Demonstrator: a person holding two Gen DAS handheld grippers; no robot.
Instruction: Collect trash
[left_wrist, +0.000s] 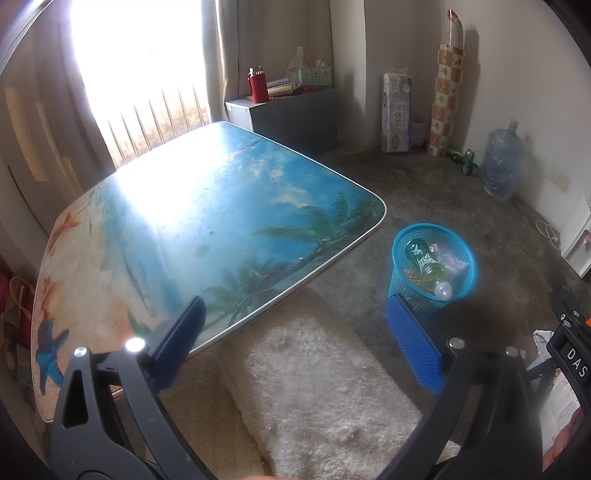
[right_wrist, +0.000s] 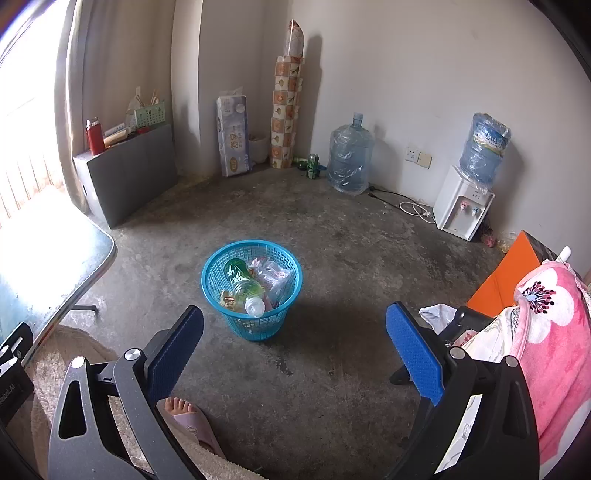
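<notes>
Left gripper (left_wrist: 295, 339): fingers (left_wrist: 413, 347) spread wide, nothing between them, held above the near right edge of the counter (left_wrist: 236, 206) and a pale fleece cushion (left_wrist: 314, 387) below it. Right gripper (right_wrist: 295, 343): fingers (right_wrist: 415, 354) likewise wide apart and empty, over bare concrete floor (right_wrist: 332, 369). Counter: beach-print top, metal-trimmed rim, rounded near right corner overhanging the cushion; surface bare, its far left washed out by window glare. Blue mesh basket (right_wrist: 252, 291): stands upright on the floor, apart from the counter's right corner, open floor on every side of it; in the right wrist view it sits just beyond the fingers, centred between them. Basket contents: green-labelled plastic bottle (right_wrist: 243, 286) lying tilted with its cap toward the near rim, clear crumpled wrappers (right_wrist: 273, 275) beside it on the right, a small snack packet (right_wrist: 229, 297) at the near left. Near edge, right wrist view: a foot in a pink slipper (right_wrist: 188, 421) by the left finger. Right side: pink flowered blanket (right_wrist: 554, 332) and an orange panel (right_wrist: 506, 280) crowd the right finger. Far wall: grey cabinet (right_wrist: 129, 173) at left, tissue pack (right_wrist: 232, 136), empty water jug (right_wrist: 349, 158), dispenser (right_wrist: 461, 203) with its cable on the floor at right. Middle floor open.
</notes>
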